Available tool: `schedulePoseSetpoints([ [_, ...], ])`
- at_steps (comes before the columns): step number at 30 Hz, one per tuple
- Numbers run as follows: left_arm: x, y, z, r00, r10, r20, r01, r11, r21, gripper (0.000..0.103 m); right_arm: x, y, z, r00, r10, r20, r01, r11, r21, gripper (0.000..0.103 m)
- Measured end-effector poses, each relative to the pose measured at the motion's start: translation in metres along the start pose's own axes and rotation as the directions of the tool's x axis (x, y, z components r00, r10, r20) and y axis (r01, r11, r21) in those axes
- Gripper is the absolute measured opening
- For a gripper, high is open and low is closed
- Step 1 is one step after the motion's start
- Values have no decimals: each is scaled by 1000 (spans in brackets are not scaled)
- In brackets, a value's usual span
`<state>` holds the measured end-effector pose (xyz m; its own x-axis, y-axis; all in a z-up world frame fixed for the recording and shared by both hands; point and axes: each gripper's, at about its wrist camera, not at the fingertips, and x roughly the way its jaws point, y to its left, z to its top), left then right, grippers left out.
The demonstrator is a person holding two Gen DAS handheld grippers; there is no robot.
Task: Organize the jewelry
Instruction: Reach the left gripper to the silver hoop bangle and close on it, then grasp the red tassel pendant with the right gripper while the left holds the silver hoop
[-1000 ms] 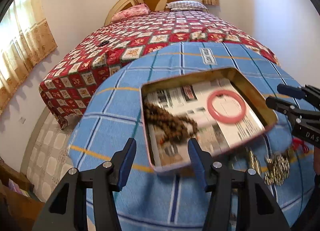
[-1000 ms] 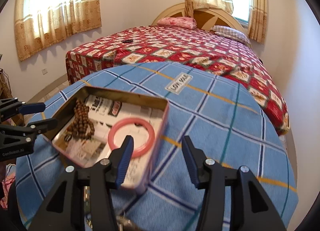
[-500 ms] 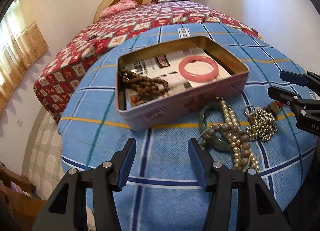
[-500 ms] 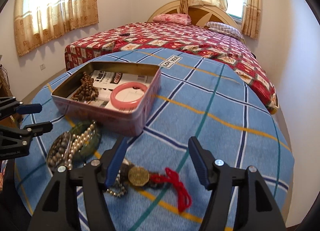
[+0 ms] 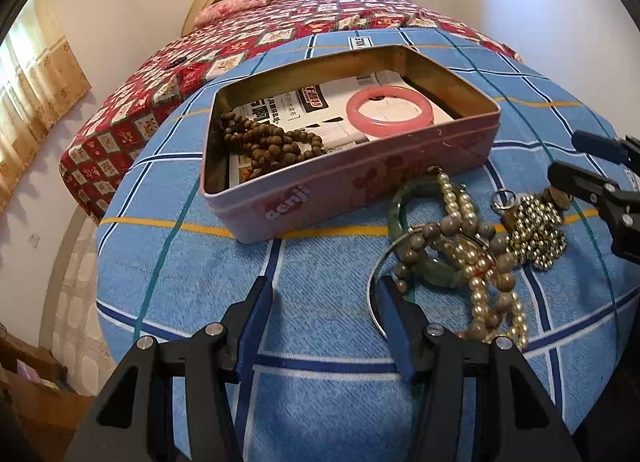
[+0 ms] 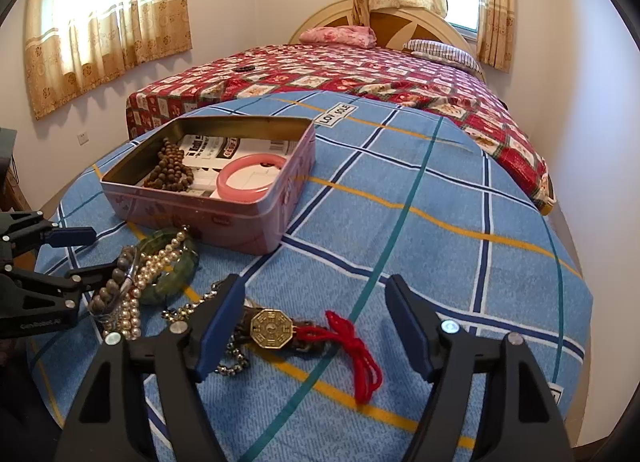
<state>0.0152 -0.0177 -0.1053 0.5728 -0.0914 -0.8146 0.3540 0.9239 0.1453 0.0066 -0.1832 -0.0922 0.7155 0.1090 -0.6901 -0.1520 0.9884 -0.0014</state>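
A pink tin box (image 5: 360, 190) (image 6: 208, 218) sits on the blue checked cloth. It holds a pink bangle (image 5: 390, 112) (image 6: 250, 178) and brown wooden beads (image 5: 268, 144) (image 6: 168, 172). In front of it lies a pile: green bangle (image 5: 400, 218) (image 6: 176, 258), pearl strand (image 5: 476, 262) (image 6: 156, 266), grey bead bracelet (image 5: 440, 234), metal ball chain (image 5: 536, 230). A brass octagon charm (image 6: 270, 328) with red cord (image 6: 356, 350) lies between my right fingers. My left gripper (image 5: 324, 302) is open and empty, just left of the pile. My right gripper (image 6: 316, 302) is open over the charm.
The blue cloth (image 6: 420, 222) covers a round table. A bed with a red patterned quilt (image 6: 340, 74) stands behind it. Curtained windows (image 6: 104, 14) are on the left wall. The right gripper shows at the right edge of the left wrist view (image 5: 592, 178).
Both grippers have pulled back and lowered from over the tin. The jewelry pile and the charm came into view. Both grippers stayed open.
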Motion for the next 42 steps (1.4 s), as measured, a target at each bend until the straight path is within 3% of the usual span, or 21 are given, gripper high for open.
schedulePoseSetpoints([
  [2, 1, 2, 1, 1000, -8, 2, 8, 1000, -8, 55, 0, -1, -1, 1000, -6, -3, 6, 1000, 0, 75],
  [3, 1, 1, 1, 1000, -10, 5, 10, 1000, -3, 50, 0, -2, -2, 1000, -10, -2, 10, 1000, 1, 75],
  [4, 0, 0, 1, 1000, -27, 7, 27, 1000, 7, 43, -1, -3, -3, 1000, -12, -1, 12, 1000, 3, 75],
  [5, 0, -1, 1, 998, -55, 5, 55, 998, 13, 24, -1, -4, -4, 1000, -15, -1, 15, 1000, 5, 75],
  [6, -1, -3, 1, 997, -76, 1, 76, 997, 20, 13, -1, -5, -4, 1000, -17, -1, 17, 1000, 8, 75],
  [8, -2, -10, 0, 997, -80, 1, 80, 995, 50, 5, -1, -6, -4, 1000, -19, 0, 19, 1000, 13, 75],
  [13, -7, -6, 1, 995, -100, 7, 99, 994, 34, 3, -3, -5, -4, 1000, -22, 6, 22, 1000, 8, 75],
  [25, -51, 15, 19, 988, -94, 125, 95, 995, -5, 2, -4, -17, -5, 999, -37, 10, 37, 999, 26, 75],
  [33, -47, 17, 18, 989, -95, 115, 97, 995, -9, 2, -3, -19, -10, 1000, -23, -14, 23, 1000, 16, 74],
  [35, -47, 17, 18, 989, -97, 113, 99, 995, -9, 2, -5, -18, -10, 1000, -6, -14, 7, 1000, 10, 69],
  [42, -43, 19, 17, 990, -94, 108, 96, 995, -20, 2, -7, -21, -12, 999, 25, -42, -26, 999, -23, 37],
])
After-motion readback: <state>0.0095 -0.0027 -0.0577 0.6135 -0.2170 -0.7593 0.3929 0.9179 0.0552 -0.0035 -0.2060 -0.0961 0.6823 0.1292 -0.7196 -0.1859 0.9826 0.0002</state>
